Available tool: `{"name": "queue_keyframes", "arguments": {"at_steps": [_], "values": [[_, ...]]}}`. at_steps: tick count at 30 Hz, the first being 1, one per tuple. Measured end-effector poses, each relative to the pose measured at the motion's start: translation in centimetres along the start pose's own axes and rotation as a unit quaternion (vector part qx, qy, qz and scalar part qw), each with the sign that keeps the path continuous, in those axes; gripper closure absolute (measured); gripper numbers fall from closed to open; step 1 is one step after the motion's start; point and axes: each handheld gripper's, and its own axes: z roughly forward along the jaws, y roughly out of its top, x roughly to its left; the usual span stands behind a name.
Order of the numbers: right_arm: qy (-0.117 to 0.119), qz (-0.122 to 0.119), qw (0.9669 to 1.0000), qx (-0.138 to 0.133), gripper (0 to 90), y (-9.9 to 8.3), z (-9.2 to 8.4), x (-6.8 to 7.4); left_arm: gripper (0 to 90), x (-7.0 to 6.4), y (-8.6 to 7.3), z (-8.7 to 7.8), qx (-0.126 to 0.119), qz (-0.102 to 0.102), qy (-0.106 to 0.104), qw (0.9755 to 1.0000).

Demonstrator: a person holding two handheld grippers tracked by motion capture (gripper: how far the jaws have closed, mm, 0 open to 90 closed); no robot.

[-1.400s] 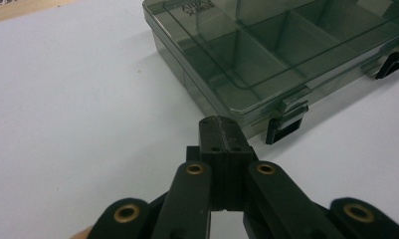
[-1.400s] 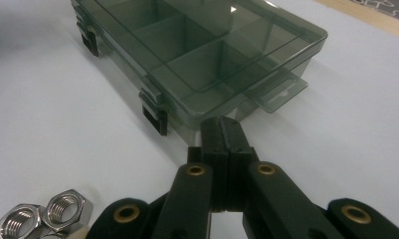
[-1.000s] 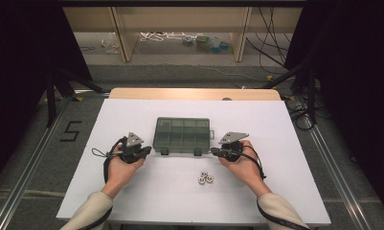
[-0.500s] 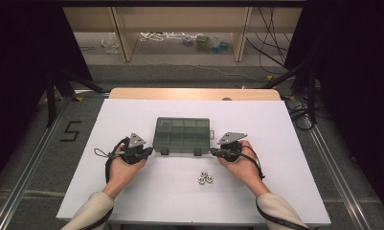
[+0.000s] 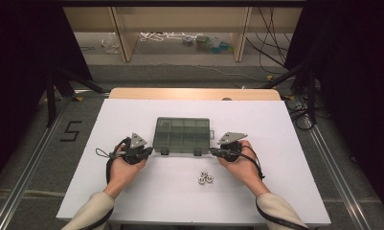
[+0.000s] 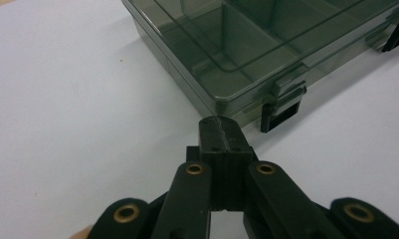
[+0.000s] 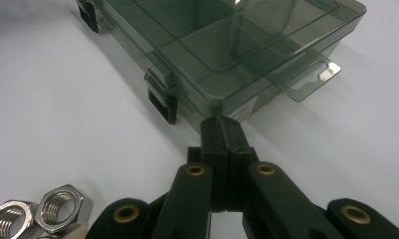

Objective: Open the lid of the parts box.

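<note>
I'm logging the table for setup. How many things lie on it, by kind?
Compartment box: 1
Metal hex nuts: 3
Total: 4

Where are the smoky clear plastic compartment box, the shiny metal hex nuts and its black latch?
Smoky clear plastic compartment box [image 5: 182, 134]: high view, lid centre.
Shiny metal hex nuts [image 7: 60, 209]: right gripper view, right-hand nut's face.
Black latch [image 6: 281, 112]: left gripper view, clasp front.
</note>
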Motion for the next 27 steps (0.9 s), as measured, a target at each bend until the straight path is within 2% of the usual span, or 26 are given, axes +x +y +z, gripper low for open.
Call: {"name": "queue_keyframes", "arguments": {"at_steps": [2,4,6,7,9,10,11,13,14,16,19,26,27], "values": [[-0.001,0.005,1.0000,0.002,90.0,0.03,-0.05,0.07,90.0,-0.04,0.03,0.05,-0.001,0.000,0.003,1.0000],[-0.001,0.002,1.0000,-0.002,90.0,0.05,-0.05,0.03,90.0,0.15,0.12,-0.16,0.010,0.015,-0.002,0.9998],[0.000,0.004,1.0000,-0.001,90.0,0.11,-0.16,0.07,90.0,0.11,0.16,-0.18,0.009,0.018,-0.001,0.9998],[-0.002,0.002,1.0000,-0.005,90.0,0.13,-0.15,0.07,90.0,-0.17,0.14,0.01,-0.007,0.001,0.001,1.0000],[-0.004,0.001,1.0000,-0.006,90.0,0.18,-0.21,0.07,90.0,0.05,0.22,-0.25,0.007,0.021,0.000,0.9998],[-0.003,0.000,1.0000,-0.007,90.0,0.20,-0.22,0.04,90.0,0.07,0.25,-0.30,0.007,0.020,0.000,0.9998],[-0.003,0.000,1.0000,-0.009,90.0,0.21,-0.25,0.06,90.0,-0.15,0.24,-0.17,-0.008,0.004,0.004,0.9999],[-0.007,0.001,0.9999,-0.012,90.0,0.30,-0.36,0.08,90.0,-0.10,0.32,-0.25,-0.010,0.002,0.005,0.9999],[-0.005,0.003,0.9999,-0.012,90.0,0.35,-0.41,0.11,90.0,-0.08,0.36,-0.33,-0.010,0.004,0.003,0.9999],[-0.005,0.001,0.9999,-0.014,90.0,0.38,-0.45,0.11,90.0,0.20,0.48,-0.66,0.001,0.025,0.001,0.9997],[-0.004,0.001,0.9999,-0.015,90.0,0.46,-0.57,0.13,90.0,0.21,0.64,-0.82,0.001,0.029,0.003,0.9996],[-0.009,0.002,0.9996,-0.026,90.0,0.67,-0.82,0.11,90.0,0.18,0.86,-0.85,-0.009,0.029,0.005,0.9995],[-0.009,0.002,0.9996,-0.026,90.0,0.67,-0.82,0.11,90.0,-0.02,0.87,-0.72,-0.021,0.016,0.005,0.9996]]}}
